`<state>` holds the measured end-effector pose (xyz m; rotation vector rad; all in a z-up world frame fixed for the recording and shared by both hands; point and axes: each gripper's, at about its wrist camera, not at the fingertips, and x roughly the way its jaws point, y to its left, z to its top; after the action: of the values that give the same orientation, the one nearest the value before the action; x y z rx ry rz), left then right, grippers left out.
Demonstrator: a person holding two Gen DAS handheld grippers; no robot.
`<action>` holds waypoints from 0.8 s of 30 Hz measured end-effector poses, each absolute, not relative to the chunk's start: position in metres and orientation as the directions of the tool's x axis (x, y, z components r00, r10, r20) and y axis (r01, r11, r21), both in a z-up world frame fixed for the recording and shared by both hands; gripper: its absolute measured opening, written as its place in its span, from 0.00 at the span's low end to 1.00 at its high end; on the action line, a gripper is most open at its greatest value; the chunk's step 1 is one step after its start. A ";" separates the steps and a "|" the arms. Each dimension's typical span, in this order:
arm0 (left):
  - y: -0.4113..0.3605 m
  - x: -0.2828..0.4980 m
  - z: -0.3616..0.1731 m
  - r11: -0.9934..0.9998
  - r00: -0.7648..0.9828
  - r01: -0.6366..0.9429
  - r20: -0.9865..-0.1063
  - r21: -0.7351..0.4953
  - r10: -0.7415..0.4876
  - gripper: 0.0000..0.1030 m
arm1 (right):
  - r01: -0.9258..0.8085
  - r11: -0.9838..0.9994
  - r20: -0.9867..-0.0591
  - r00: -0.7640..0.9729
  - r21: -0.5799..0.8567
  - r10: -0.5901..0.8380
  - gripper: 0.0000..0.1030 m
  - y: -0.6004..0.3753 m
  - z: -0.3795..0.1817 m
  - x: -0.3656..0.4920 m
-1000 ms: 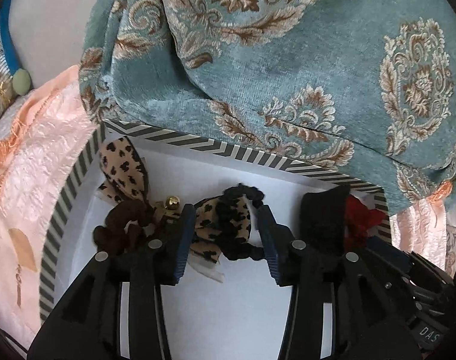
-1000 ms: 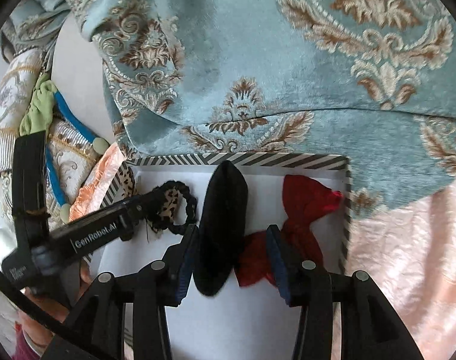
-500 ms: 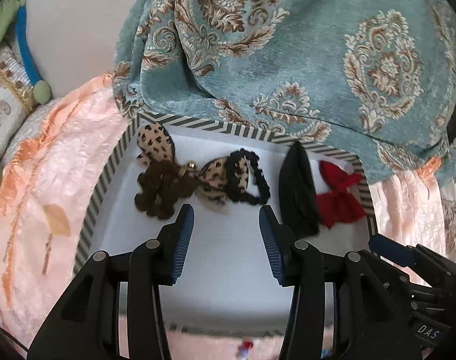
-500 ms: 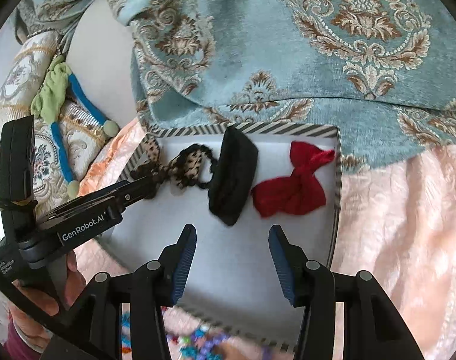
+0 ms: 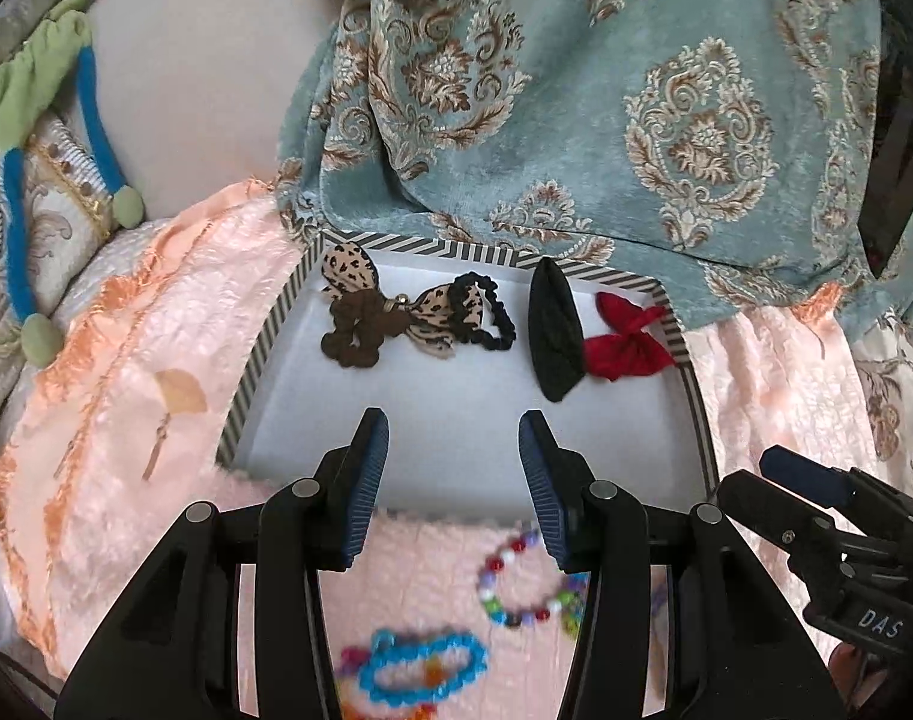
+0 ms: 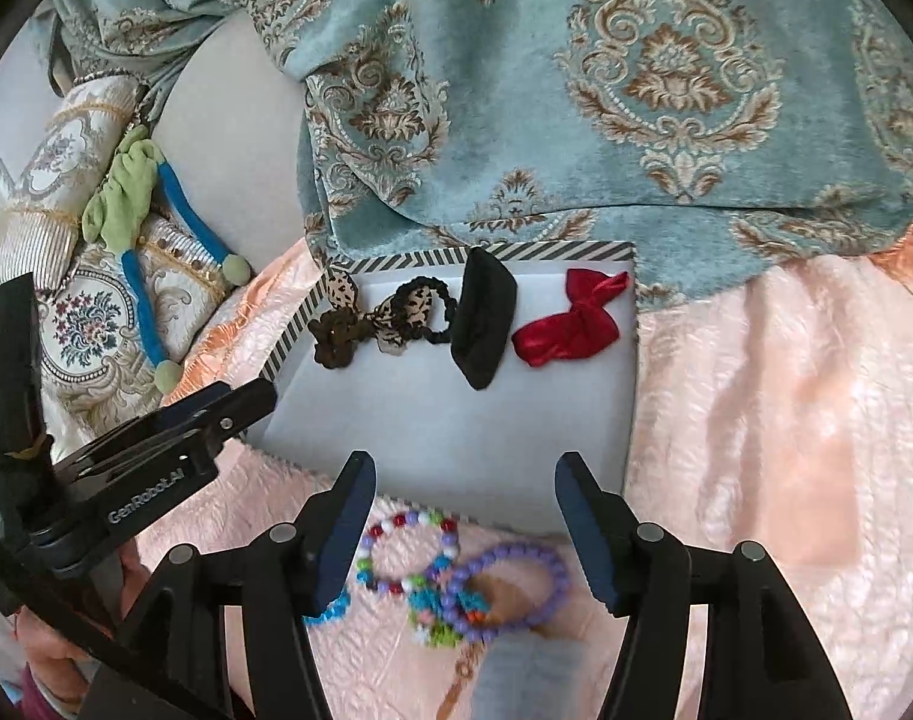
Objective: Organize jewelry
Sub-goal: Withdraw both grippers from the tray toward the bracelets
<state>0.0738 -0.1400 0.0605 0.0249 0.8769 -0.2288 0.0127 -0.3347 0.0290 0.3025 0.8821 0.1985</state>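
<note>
Beaded bracelets of mixed colours lie in a loose overlapping cluster on the fluffy peach-pink blanket, just in front of the near rim of the white tray with the black-and-white striped border: a multicoloured bead bracelet, a purple bead bracelet and a bright blue bead bracelet, none of them in the tray yet. The right gripper hovers directly above them with its fingers spread wide and nothing between them; the left gripper is likewise spread and empty over the tray's near edge.

The main risk is the tangle (the purple and multicoloured loops cross one another), so a pinch on one bracelet could drag its neighbour along or drop it short of the tray. The plush pile could also let thin bead strings sink, making the fingers close on fabric instead.

At the tray's far side sit a leopard-print bow scrunchie with brown ruffle, a black oval hair clip and a red fabric bow, with bare white floor nearer the grippers.
</note>
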 end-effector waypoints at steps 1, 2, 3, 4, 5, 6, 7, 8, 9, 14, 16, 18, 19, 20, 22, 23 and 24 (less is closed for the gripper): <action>-0.139 0.067 0.062 0.975 0.622 0.209 -0.760 -0.071 -0.188 0.44 | -0.044 0.942 -0.729 0.621 0.333 0.287 0.58 -0.333 0.029 0.008; -0.138 0.063 0.062 0.975 0.624 0.209 -0.758 -0.070 -0.188 0.44 | -0.043 0.943 -0.730 0.622 0.330 0.284 0.58 -0.333 0.030 0.005; -0.137 0.059 0.063 0.976 0.625 0.208 -0.758 -0.069 -0.187 0.44 | -0.043 0.943 -0.729 0.624 0.329 0.283 0.58 -0.331 0.030 0.001; -0.137 0.053 0.062 0.976 0.626 0.208 -0.758 -0.066 -0.184 0.44 | -0.044 0.944 -0.728 0.625 0.328 0.282 0.58 -0.331 0.031 -0.003; -0.137 0.050 0.062 0.976 0.627 0.208 -0.758 -0.061 -0.181 0.44 | -0.043 0.944 -0.727 0.627 0.327 0.280 0.58 -0.330 0.031 -0.007; -0.136 0.045 0.061 0.977 0.630 0.207 -0.757 -0.054 -0.176 0.44 | -0.042 0.945 -0.727 0.628 0.325 0.278 0.58 -0.329 0.031 -0.010; -0.136 0.042 0.061 0.977 0.632 0.207 -0.755 -0.049 -0.172 0.44 | -0.040 0.946 -0.726 0.630 0.323 0.275 0.58 -0.328 0.031 -0.012; -0.135 0.038 0.060 0.977 0.634 0.206 -0.755 -0.045 -0.168 0.44 | -0.039 0.946 -0.726 0.631 0.321 0.272 0.58 -0.327 0.031 -0.013; -0.134 0.034 0.059 0.978 0.634 0.205 -0.755 -0.044 -0.167 0.44 | -0.038 0.948 -0.727 0.632 0.316 0.268 0.58 -0.326 0.032 -0.016; -0.130 0.020 0.057 0.980 0.639 0.196 -0.753 -0.041 -0.159 0.44 | -0.046 0.955 -0.732 0.632 0.293 0.255 0.60 -0.318 0.031 -0.025; -0.129 0.017 0.056 0.980 0.636 0.195 -0.755 -0.040 -0.157 0.44 | -0.047 0.956 -0.735 0.629 0.288 0.253 0.61 -0.315 0.029 -0.028; -0.129 0.014 0.056 0.980 0.636 0.194 -0.755 -0.039 -0.156 0.44 | -0.049 0.957 -0.737 0.627 0.287 0.253 0.61 -0.313 0.028 -0.031; -0.128 0.012 0.055 0.981 0.638 0.192 -0.755 -0.038 -0.154 0.44 | -0.051 0.957 -0.738 0.625 0.286 0.254 0.61 -0.312 0.027 -0.032; -0.128 0.010 0.055 0.981 0.639 0.191 -0.754 -0.037 -0.153 0.44 | -0.052 0.957 -0.740 0.623 0.284 0.254 0.61 -0.311 0.026 -0.034; -0.128 0.007 0.055 0.981 0.641 0.190 -0.752 -0.038 -0.154 0.44 | -0.054 0.958 -0.743 0.619 0.280 0.252 0.61 -0.309 0.026 -0.037; -0.128 0.005 0.054 0.981 0.641 0.190 -0.752 -0.037 -0.153 0.44 | -0.055 0.959 -0.743 0.620 0.279 0.251 0.62 -0.309 0.026 -0.039; -0.128 0.004 0.054 0.981 0.641 0.191 -0.752 -0.036 -0.153 0.44 | -0.054 0.960 -0.742 0.623 0.276 0.249 0.62 -0.308 0.026 -0.041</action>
<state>0.0037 -0.1276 0.0537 0.0481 0.8527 -0.1959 -0.0406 -0.3078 0.0262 0.2366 0.8830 0.1759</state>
